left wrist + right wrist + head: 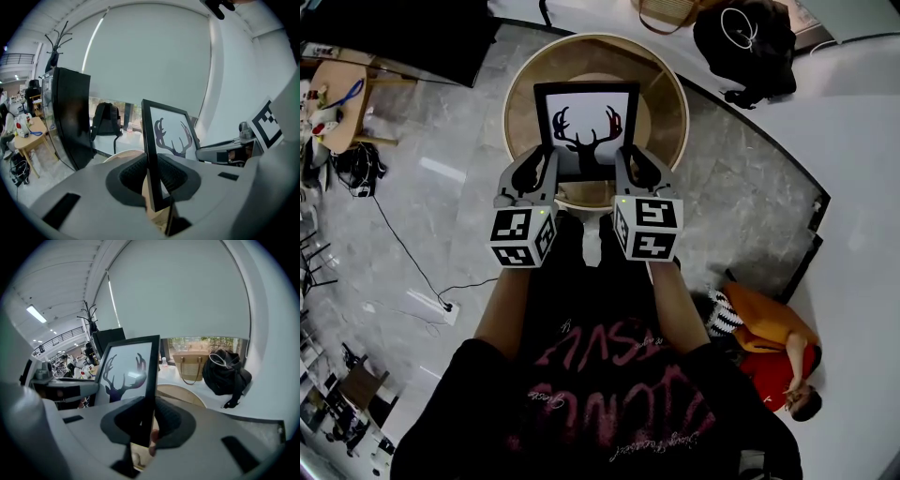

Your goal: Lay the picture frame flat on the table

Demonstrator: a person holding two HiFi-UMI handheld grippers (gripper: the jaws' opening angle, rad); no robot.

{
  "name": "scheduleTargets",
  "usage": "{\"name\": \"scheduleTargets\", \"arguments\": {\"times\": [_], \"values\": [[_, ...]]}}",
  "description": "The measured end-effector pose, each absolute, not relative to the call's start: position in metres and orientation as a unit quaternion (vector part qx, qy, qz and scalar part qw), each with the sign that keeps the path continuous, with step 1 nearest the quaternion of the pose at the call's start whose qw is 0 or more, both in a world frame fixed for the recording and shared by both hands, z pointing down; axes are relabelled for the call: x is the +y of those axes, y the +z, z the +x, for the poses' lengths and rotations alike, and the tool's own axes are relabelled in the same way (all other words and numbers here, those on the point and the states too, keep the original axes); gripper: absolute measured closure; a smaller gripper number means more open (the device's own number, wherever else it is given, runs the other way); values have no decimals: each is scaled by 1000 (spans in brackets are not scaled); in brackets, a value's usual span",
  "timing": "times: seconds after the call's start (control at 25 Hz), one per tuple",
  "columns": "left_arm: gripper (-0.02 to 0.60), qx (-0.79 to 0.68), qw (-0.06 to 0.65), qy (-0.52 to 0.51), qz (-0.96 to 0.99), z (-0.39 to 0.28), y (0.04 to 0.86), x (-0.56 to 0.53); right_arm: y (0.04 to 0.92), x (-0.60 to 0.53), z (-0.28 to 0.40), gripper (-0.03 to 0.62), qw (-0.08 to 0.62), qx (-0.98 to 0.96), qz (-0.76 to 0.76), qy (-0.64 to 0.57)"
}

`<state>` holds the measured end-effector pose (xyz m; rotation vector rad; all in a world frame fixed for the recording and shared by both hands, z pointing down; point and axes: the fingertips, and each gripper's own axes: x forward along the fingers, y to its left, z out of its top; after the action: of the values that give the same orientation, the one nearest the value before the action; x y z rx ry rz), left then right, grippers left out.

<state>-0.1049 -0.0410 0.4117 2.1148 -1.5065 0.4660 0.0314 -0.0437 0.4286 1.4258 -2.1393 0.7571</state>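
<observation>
Head view showed the picture frame, black-edged with an antlered deer print, over the middle of the round wooden worktop, its face tilted up toward the camera. Whether its bottom edge touched the worktop could not be told. The left hand-held gripper was clenched on the frame's left side edge, and the right hand-held gripper on its right side edge. Each gripper view showed that edge pinched between dark pads.
</observation>
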Motion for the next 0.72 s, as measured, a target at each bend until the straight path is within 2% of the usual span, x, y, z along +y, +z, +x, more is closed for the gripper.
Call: {"name": "scheduleTargets", "arguments": {"times": [0.72], "values": [[508,-551,291,197,757,-111,470,-20,488,-22,25,514,255,-761,506,315]]}}
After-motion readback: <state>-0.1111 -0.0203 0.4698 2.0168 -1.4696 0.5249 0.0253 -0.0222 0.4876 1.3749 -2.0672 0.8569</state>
